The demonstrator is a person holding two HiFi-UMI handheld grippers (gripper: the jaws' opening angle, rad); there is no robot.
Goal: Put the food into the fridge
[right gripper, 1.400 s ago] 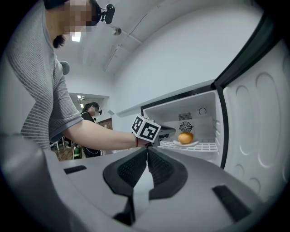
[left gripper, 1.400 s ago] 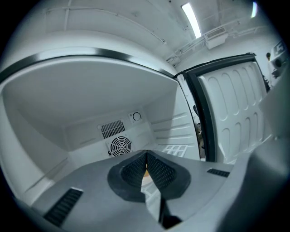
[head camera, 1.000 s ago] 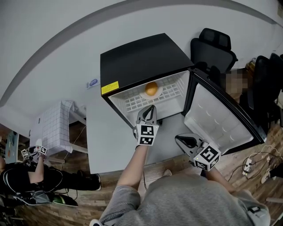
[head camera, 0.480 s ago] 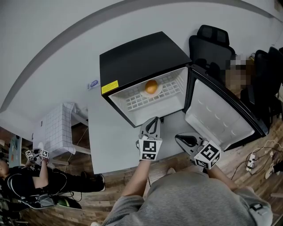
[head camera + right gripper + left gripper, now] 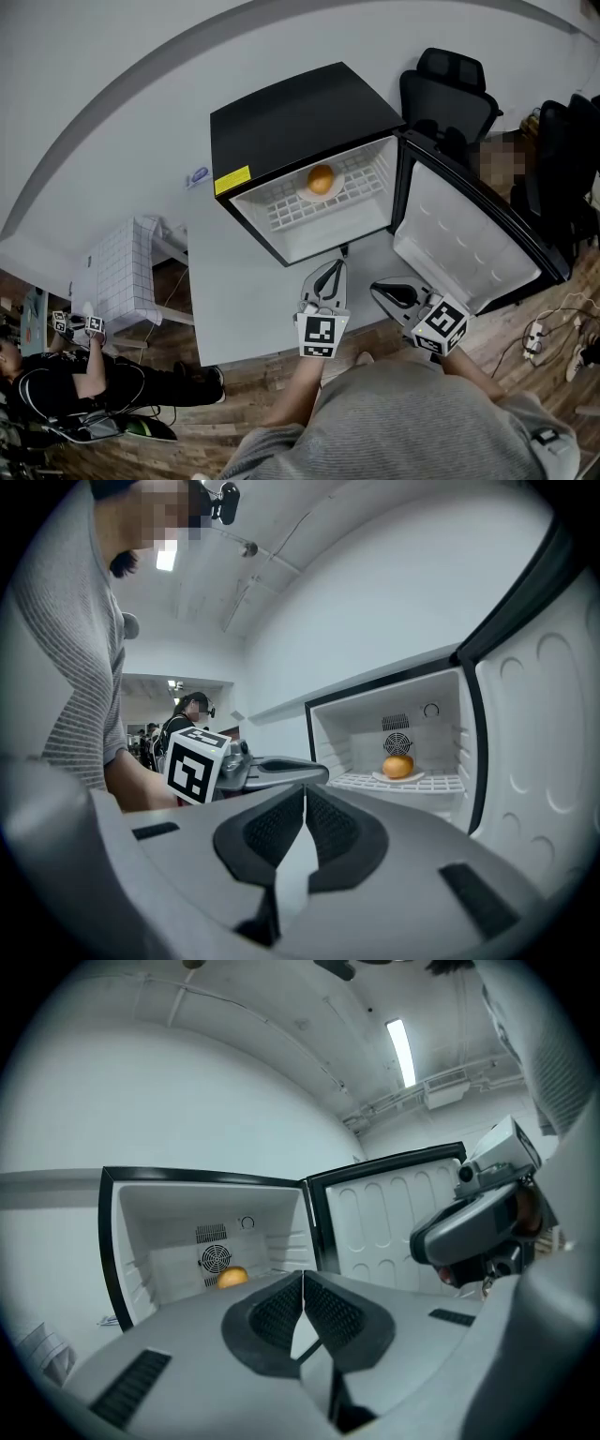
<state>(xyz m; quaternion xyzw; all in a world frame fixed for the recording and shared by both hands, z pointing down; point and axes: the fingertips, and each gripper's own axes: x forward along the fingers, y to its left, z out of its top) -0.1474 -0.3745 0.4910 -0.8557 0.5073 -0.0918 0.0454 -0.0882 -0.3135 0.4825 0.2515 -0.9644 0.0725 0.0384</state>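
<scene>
**Left gripper backed out of the fridge, food left on the shelf**

Your left gripper (image 5: pixel 332 267) has come away from the fridge (image 5: pixel 300 122). A second ago its tips sat right at the open front, just below the shelf. Half a second ago it was already clear of the lower edge. Now it hangs over the grey table (image 5: pixel 234 300), nearer your body and well apart from the cabinet. Its jaws are pressed together with nothing between them, as they were throughout this pull-back.

Your right gripper (image 5: pixel 378 289) has hardly shifted. It stays over the table just beside the lower corner of the open door (image 5: pixel 469 253), a little to the right of the left gripper. Its jaws meet too, and nothing is between them.

The orange (image 5: pixel 321 178) has not moved. It sits on a small white plate (image 5: pixel 322 194) on the white wire shelf (image 5: pixel 281 211), towards the back of the compartment and in front of the round fan grille on the rear wall. Both gripper views look level into the fridge and show it there, untouched by either tool.

The door still stands wide to the right, its white inner liner facing you. The black office chair (image 5: pixel 450 98) behind it is unchanged. At the lower left another person (image 5: pixel 56 375) stays beside the white tiled stand (image 5: pixel 117 267).
</scene>
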